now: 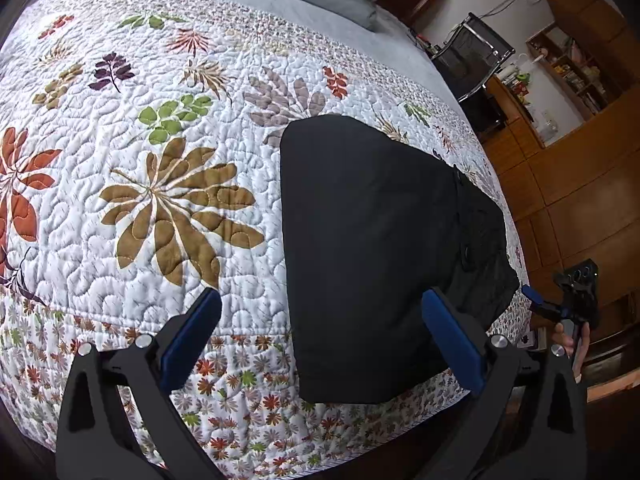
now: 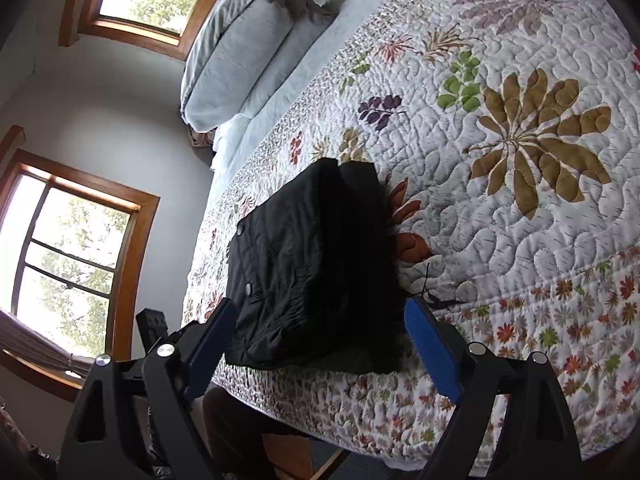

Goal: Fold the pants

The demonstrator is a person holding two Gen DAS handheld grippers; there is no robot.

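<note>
The black pants (image 1: 368, 248) lie folded into a compact stack on the floral quilt (image 1: 160, 200), near the bed's front edge. They also show in the right wrist view (image 2: 312, 272), with snap buttons on the top layer. My left gripper (image 1: 320, 344) is open and empty, held above the stack's near edge. My right gripper (image 2: 316, 344) is open and empty, just in front of the stack. The right gripper also shows at the far right of the left wrist view (image 1: 568, 304), off the bed's edge.
Grey pillows (image 2: 240, 52) and a grey sheet lie at the head of the bed. Wooden cabinets (image 1: 580, 184) and a black chair (image 1: 476, 56) stand beside the bed. Two windows (image 2: 76, 248) are in the wall on the other side.
</note>
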